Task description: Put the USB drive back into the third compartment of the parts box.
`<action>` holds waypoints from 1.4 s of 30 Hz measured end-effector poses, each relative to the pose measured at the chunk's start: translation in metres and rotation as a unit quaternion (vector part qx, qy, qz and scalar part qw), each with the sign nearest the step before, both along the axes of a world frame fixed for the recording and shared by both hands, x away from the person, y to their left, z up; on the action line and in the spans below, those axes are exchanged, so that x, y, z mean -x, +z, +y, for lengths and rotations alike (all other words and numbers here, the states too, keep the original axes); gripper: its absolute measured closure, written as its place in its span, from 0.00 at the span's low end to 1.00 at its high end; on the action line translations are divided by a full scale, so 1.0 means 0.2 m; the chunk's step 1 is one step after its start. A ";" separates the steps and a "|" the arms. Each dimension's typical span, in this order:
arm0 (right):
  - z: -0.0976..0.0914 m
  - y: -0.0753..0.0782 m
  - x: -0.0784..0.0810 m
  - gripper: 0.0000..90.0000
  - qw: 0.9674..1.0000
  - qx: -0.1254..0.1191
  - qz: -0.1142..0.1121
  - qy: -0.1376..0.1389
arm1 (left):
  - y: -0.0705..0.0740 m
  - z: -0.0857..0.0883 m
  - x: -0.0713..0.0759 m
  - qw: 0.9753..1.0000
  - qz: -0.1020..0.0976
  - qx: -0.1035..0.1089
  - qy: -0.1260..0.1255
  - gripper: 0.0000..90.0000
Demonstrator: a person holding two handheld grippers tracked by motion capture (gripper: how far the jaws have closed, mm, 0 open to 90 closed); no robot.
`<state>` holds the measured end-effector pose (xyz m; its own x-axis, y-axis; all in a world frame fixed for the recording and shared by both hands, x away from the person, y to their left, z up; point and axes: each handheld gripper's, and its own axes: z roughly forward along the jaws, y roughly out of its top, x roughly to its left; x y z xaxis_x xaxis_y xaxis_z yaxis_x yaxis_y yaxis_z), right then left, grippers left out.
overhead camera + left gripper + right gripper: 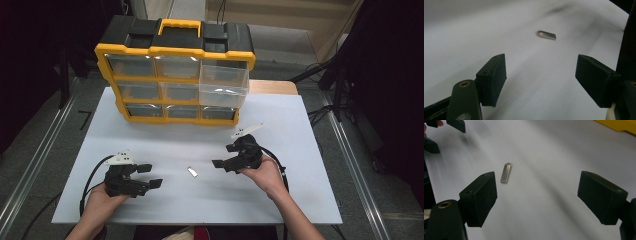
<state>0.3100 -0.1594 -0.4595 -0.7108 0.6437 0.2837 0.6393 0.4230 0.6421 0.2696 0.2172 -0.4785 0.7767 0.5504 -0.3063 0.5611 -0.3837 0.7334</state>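
Observation:
A small flat silver metal piece (192,172) lies on the white table board (200,135), between my two grippers. My left gripper (150,176) is held low at the left, open, its jaws pointing right toward the piece with nothing between them. My right gripper (225,156) is open too, just right of the piece and pointing left. In the left gripper view the piece (546,35) lies ahead of the open gripper (541,72). In the right gripper view the piece (506,173) lies ahead, nearer the left jaw of the open gripper (539,192). The left gripper (449,127) shows at that view's top left.
A yellow and black drawer organizer (175,75) stands at the back of the board. Its clear top-right drawer (223,82) is pulled out. A wooden surface (272,87) shows behind the board at the right. Metal rails run along both sides of the table.

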 end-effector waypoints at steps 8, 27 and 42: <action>0.06 0.00 -0.03 0.16 1.000 -0.005 0.001 0.003 | 0.00 0.00 0.00 1.000 -0.001 -0.002 0.008 0.29; 0.26 -0.02 -0.07 0.16 0.999 0.009 0.009 0.029 | 0.00 0.00 0.00 1.000 0.001 -0.009 0.008 0.29; 0.36 -0.07 -0.07 0.16 0.999 0.022 0.017 0.038 | 0.00 0.01 0.00 1.000 0.002 -0.007 0.006 0.29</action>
<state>0.3245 -0.0876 -0.4737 -0.7482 0.6008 0.2816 0.6260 0.4985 0.5997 0.2704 0.2184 -0.4780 0.7691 0.5633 -0.3020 0.5683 -0.3867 0.7263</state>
